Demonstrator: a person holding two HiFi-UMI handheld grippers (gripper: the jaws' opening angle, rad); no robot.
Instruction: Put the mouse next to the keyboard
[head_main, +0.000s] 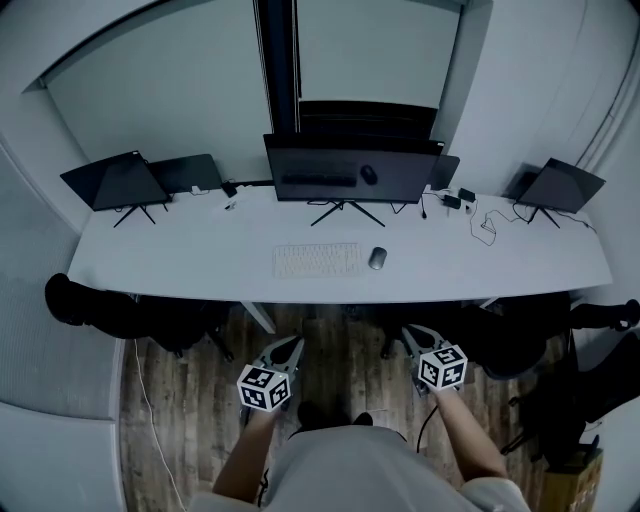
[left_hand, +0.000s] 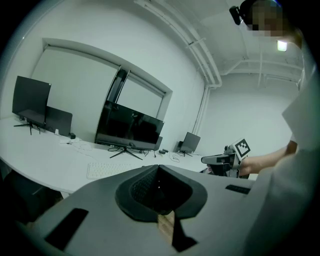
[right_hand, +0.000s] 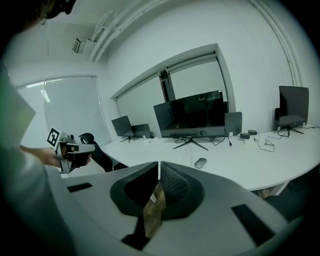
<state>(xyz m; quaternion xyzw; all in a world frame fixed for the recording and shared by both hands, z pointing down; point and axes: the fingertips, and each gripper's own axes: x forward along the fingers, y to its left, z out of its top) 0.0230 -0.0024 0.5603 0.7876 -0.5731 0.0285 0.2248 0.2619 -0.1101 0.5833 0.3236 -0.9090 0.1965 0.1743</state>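
Note:
On the white desk (head_main: 180, 250), a grey mouse (head_main: 377, 258) lies just right of a white keyboard (head_main: 317, 260), in front of the middle monitor (head_main: 350, 170). Both grippers are held low over the floor, short of the desk's front edge and well away from the mouse. My left gripper (head_main: 290, 347) is shut and empty, and the left gripper view shows its tips (left_hand: 159, 167) meeting, with the keyboard (left_hand: 107, 170) beyond them. My right gripper (head_main: 415, 336) is also shut with nothing in it; past its closed jaws (right_hand: 159, 164) I see the mouse (right_hand: 200, 162) on the desk.
Smaller screens on stands sit at the desk's left end (head_main: 118, 182) and right end (head_main: 560, 185). Cables and small adapters (head_main: 478, 218) lie to the right of the monitor. Black chairs (head_main: 140, 315) are tucked under the desk over a wood floor (head_main: 340, 340).

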